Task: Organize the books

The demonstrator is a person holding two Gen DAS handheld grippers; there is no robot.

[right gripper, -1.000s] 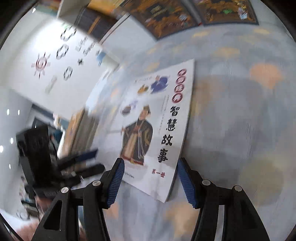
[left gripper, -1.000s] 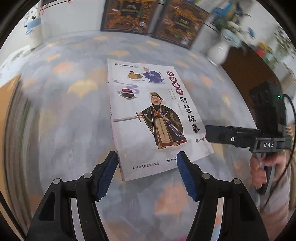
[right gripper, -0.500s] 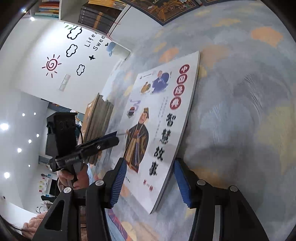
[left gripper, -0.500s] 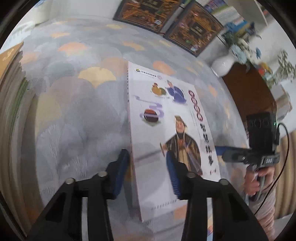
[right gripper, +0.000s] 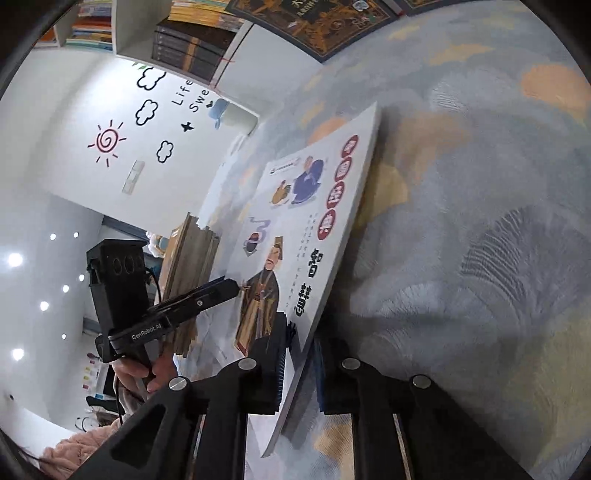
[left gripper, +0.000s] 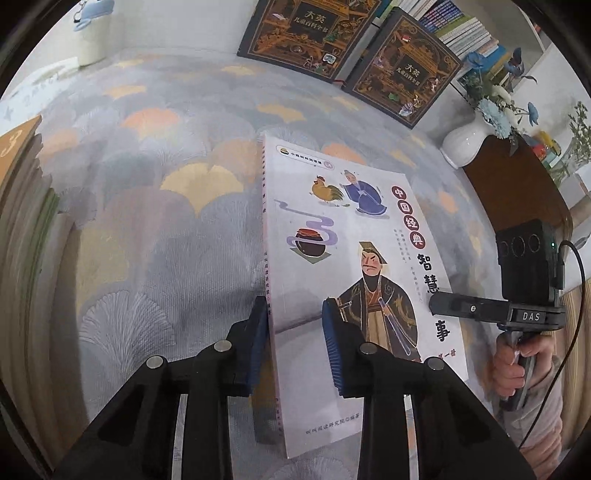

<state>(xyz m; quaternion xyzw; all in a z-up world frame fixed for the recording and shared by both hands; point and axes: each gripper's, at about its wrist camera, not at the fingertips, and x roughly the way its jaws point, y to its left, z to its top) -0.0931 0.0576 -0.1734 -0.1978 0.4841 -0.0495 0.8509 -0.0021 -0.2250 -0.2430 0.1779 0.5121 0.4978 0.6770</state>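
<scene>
Most of both views is a patterned carpet [left gripper: 147,240], grey with orange fans. Two dark books [left gripper: 314,29] lean upright at its far edge, a white vase [left gripper: 461,144] stands to their right, and a stack [left gripper: 22,177] of books sits well off to the left.

One white book [left gripper: 332,229] with a robed figure on its cover lies near the middle of the carpet, well apart from the stack. From my right camera its right edge looks raised off the carpet, so the cover slopes down towards the spine.

My left claw [left gripper: 293,310] is at the near end of the spine edge. Its jaws have just been closing and now stand narrow, with that edge between them. One blue pad [left gripper: 258,332] sits against the outside of the spine and the other is over the cover. A strip of cover still shows between the two, so I see no squeeze there.

My right claw [right gripper: 301,332] is at the opposite long edge, near the corner closest to me. Its jaws have just closed and are clenched on the book: one pad [right gripper: 282,369] presses the cover from above and the other finger is beneath the edge.

A hand [left gripper: 513,365] grips the right claw's handle.
</scene>
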